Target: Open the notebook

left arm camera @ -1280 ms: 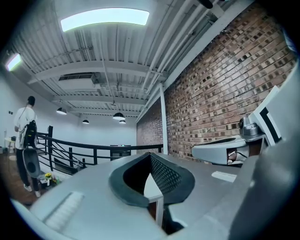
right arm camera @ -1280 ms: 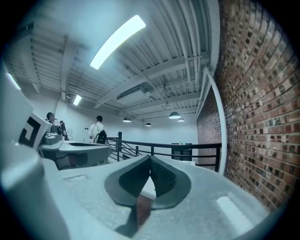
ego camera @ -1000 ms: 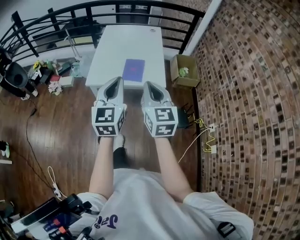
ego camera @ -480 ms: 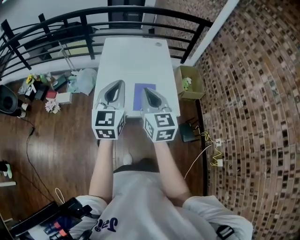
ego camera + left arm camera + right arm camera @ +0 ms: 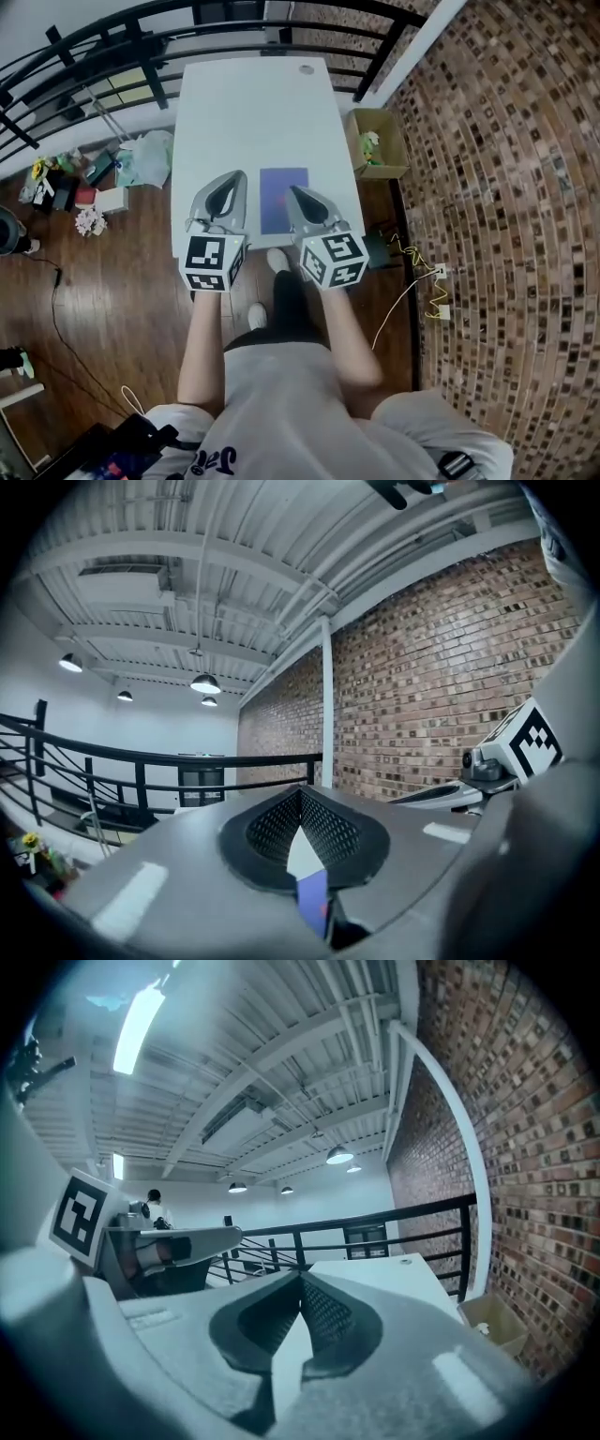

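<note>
- So, the step in hand looks like the approach. The notebook lies shut and flat on the white table, close to its near edge, and nothing touches it.
- The left gripper and the right gripper are held side by side over that near edge. In the head view the left one is just beside the notebook's left edge, and the right one overlaps its right part.
- In the left gripper view its fingers meet at the tips with nothing held. A sliver of the purple cover shows through the gap below them.
- In the right gripper view its fingers are likewise closed on nothing, with only bare table beyond.
- Next, I judge, one gripper must drop to the cover's free edge. It could slip a tip under that edge or part its fingers to pinch it, while the other gripper presses the book down so it doesn't slide.
- Which edge is the spine I cannot tell from here.
</note>
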`<state>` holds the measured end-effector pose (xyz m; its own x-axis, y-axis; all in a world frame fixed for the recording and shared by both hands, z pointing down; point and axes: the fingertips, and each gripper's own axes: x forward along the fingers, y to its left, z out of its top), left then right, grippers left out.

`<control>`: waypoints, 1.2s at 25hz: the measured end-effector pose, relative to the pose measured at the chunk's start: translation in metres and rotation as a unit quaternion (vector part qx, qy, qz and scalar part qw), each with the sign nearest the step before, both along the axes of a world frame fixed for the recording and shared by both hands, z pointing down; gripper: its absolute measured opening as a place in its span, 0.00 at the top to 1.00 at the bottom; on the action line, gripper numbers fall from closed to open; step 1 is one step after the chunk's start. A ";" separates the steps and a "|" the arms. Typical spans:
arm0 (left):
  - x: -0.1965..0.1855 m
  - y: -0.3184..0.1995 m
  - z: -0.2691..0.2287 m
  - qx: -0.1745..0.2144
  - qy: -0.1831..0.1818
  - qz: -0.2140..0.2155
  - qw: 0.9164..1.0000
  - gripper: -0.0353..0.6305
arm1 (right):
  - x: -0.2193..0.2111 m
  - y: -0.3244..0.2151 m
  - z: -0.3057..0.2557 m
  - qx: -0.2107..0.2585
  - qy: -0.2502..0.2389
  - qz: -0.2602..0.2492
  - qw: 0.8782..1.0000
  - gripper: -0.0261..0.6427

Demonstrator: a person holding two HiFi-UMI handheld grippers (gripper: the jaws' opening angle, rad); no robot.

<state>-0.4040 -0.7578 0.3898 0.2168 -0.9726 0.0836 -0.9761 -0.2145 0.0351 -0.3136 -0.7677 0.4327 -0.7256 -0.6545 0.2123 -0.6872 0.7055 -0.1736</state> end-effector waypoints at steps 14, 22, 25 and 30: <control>0.021 -0.076 0.112 -0.088 0.013 0.038 0.995 0.92 | 0.144 -0.092 0.102 -0.065 0.123 -0.021 0.990 0.97; 0.034 -0.095 0.150 -0.120 0.021 0.050 0.991 0.92 | 0.210 -0.116 0.137 -0.101 0.223 -0.122 0.962 0.75; 0.032 -0.096 0.161 -0.128 0.023 0.048 0.990 0.92 | 0.220 -0.115 0.160 -0.116 0.276 -0.196 0.934 0.51; 0.029 -0.095 0.181 -0.145 0.023 0.039 0.988 0.92 | 0.227 -0.134 0.193 -0.176 0.297 -0.245 0.906 0.36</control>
<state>-0.3753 -0.8524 0.5704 0.3011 -0.8892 0.3446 -0.9526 -0.2642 0.1507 -0.0866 -0.9014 0.6258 -0.5999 -0.1003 0.7938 -0.3528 0.9236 -0.1499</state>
